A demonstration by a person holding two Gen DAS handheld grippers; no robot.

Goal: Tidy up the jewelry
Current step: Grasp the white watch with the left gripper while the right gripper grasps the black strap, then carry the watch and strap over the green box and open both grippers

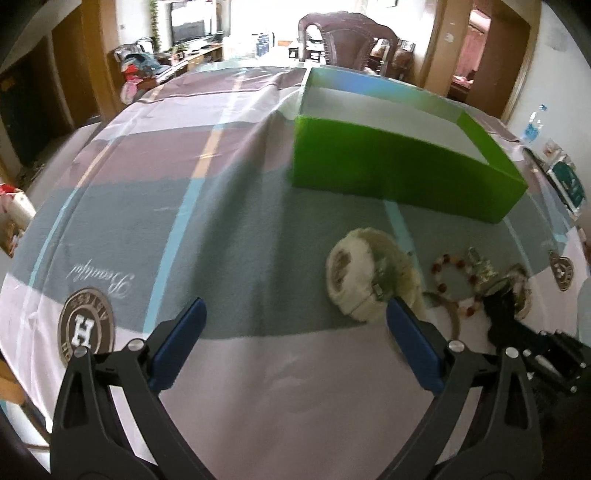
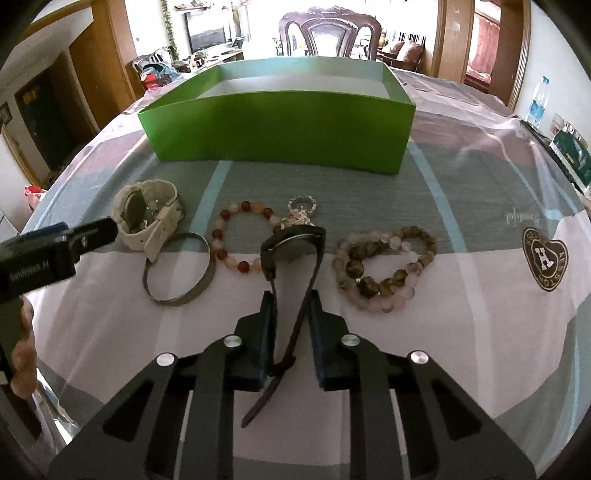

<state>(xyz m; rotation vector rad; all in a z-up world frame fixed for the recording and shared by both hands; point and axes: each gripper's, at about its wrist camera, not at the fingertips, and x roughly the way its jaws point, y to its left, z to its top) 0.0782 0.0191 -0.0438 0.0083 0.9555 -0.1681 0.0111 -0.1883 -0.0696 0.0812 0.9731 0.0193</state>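
In the right wrist view, my right gripper [image 2: 290, 299] is shut on the strap of a black watch [image 2: 293, 242], whose face stands up just beyond the fingertips. Around it on the cloth lie a cream watch [image 2: 147, 214], a metal bangle [image 2: 181, 273], a red and white bead bracelet [image 2: 240, 236], a silver charm piece [image 2: 301, 210] and brown and pink bead bracelets [image 2: 384, 266]. My left gripper [image 1: 295, 306] stands open over bare cloth, its right fingertip close beside the cream watch [image 1: 354, 273]. A green box [image 2: 280, 122] stands open behind the jewelry.
A striped cloth [image 1: 229, 229] with round logo patches covers the table. A carved wooden chair [image 2: 330, 33] stands behind the green box [image 1: 399, 173]. A water bottle [image 2: 537, 101] and green packets [image 2: 572, 155] sit at the right edge. A hand [image 2: 22, 354] shows at the left.
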